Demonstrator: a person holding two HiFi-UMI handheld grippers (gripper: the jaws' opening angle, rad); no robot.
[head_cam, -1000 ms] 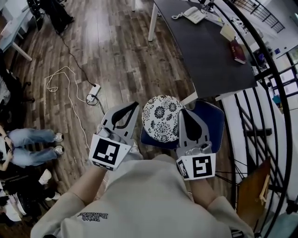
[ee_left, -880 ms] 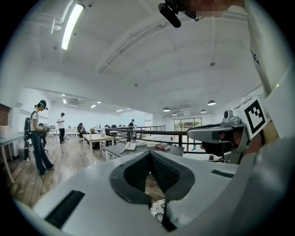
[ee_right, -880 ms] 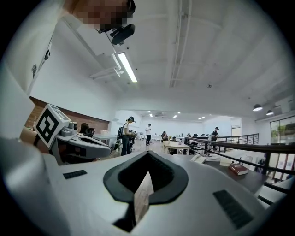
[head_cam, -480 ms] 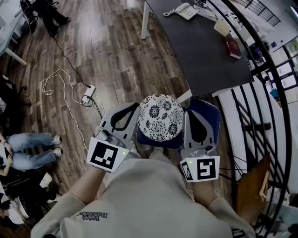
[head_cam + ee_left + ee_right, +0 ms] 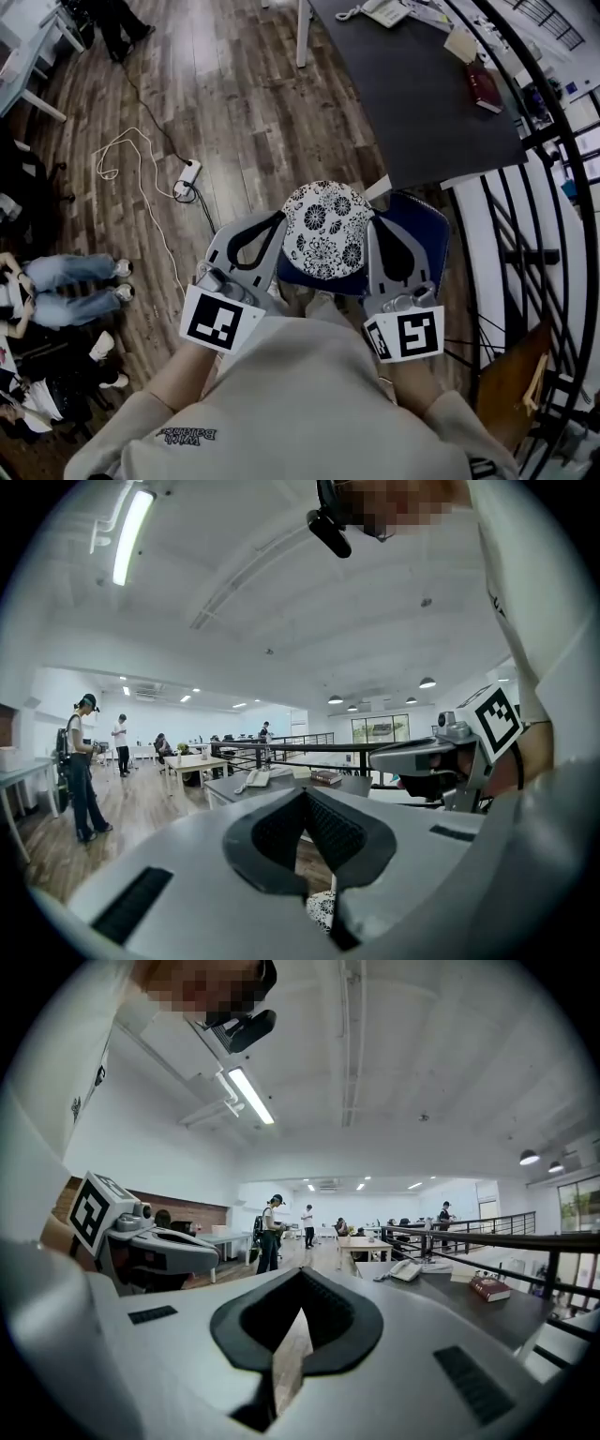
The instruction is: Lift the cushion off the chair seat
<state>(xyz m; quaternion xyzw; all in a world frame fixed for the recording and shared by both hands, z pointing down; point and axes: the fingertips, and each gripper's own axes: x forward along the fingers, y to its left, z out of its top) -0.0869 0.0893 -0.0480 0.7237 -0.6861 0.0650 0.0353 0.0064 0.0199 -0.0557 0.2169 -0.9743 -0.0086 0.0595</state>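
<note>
The round floral cushion [image 5: 326,230] sits over the blue chair seat [image 5: 427,234], wedged between the left gripper [image 5: 278,218] and the right gripper [image 5: 380,225]. Both have their jaws closed on nothing, so only sideways squeeze seems to hold it. If the grippers drift apart or tilt unevenly, it would likely slip back onto the seat or the wooden floor [image 5: 234,112]. The marker cubes [image 5: 220,321] carry square patterns, no words; the print on the sweatshirt [image 5: 300,403] is too small to read

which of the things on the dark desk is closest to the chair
The dark red book. The tan pad and the white phone lie farther along the desk, away from the navy chair seat.
</note>
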